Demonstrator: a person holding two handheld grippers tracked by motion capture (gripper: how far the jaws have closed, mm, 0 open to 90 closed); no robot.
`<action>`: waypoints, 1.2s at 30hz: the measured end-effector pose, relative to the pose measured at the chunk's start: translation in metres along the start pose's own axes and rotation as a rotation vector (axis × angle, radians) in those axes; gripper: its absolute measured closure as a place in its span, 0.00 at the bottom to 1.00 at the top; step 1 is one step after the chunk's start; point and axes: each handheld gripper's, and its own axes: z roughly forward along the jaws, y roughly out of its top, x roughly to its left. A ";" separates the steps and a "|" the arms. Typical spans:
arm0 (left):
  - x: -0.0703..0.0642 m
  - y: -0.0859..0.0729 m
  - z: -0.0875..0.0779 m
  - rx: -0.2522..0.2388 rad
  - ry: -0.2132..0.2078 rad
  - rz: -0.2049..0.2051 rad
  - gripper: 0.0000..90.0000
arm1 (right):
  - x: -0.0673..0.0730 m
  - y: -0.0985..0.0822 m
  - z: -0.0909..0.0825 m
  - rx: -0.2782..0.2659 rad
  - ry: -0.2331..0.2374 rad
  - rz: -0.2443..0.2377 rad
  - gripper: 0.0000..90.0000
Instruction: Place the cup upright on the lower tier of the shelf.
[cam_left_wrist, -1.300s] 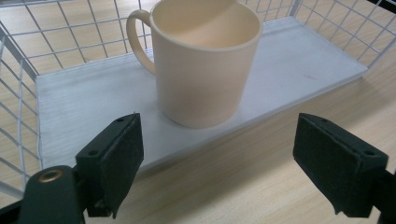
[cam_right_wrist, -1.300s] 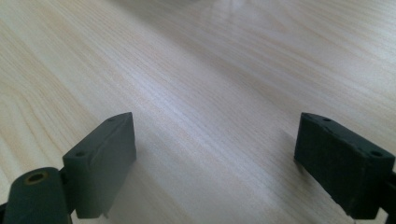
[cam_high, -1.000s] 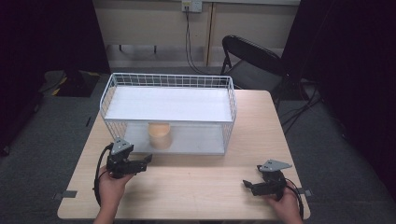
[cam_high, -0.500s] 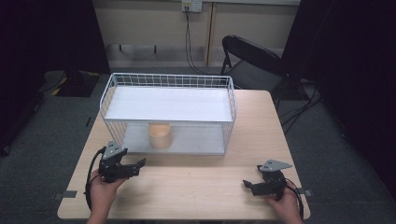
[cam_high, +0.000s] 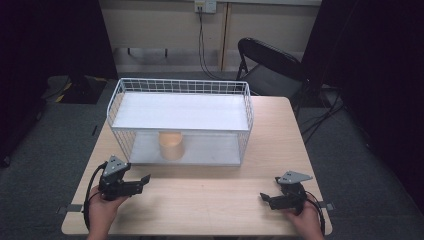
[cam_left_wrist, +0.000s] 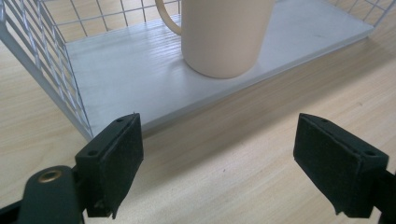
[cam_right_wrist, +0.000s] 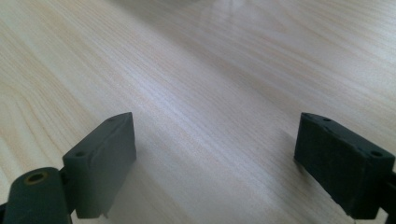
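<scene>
A: Across the wooden surface (cam_high: 200, 195) you have bare wood along the whole near edge, with open room between your two hands. What does the high view give you that the gripper views don't?

B: You get the whole white wire rack (cam_high: 180, 120) from above: one rack with two white shelves, standing on the far half of the surface, its front open toward you. Behind the surface stands one black folding chair (cam_high: 267, 62).

A: And the left gripper view?

B: You see the cream mug (cam_left_wrist: 224, 35) close up, standing upright on the lower shelf (cam_left_wrist: 140, 79), handle pointing to that view's left. From the high view the mug (cam_high: 171, 145) sits left of the shelf's middle, near its front edge.

A: How many grippers, and how do they stand?

B: Two. Your left gripper (cam_high: 145, 178) hovers near the rack's front left corner, its fingers (cam_left_wrist: 112, 163) spread wide and empty, aimed at the mug. Your right gripper (cam_high: 263, 197) rests near the front right of the surface, well apart from the rack, its fingers (cam_right_wrist: 100, 161) spread wide too, with bare wood between them.
</scene>
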 end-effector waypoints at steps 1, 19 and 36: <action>0.001 -0.001 0.000 0.001 0.000 -0.005 0.18 | 0.000 0.000 0.000 0.000 0.000 -0.001 0.13; 0.015 -0.023 -0.005 0.012 -0.015 0.009 0.17 | 0.000 0.000 0.000 0.000 0.000 0.000 0.13; 0.020 -0.041 0.001 0.076 -0.022 0.039 0.17 | 0.000 0.000 0.000 0.000 0.000 0.000 0.13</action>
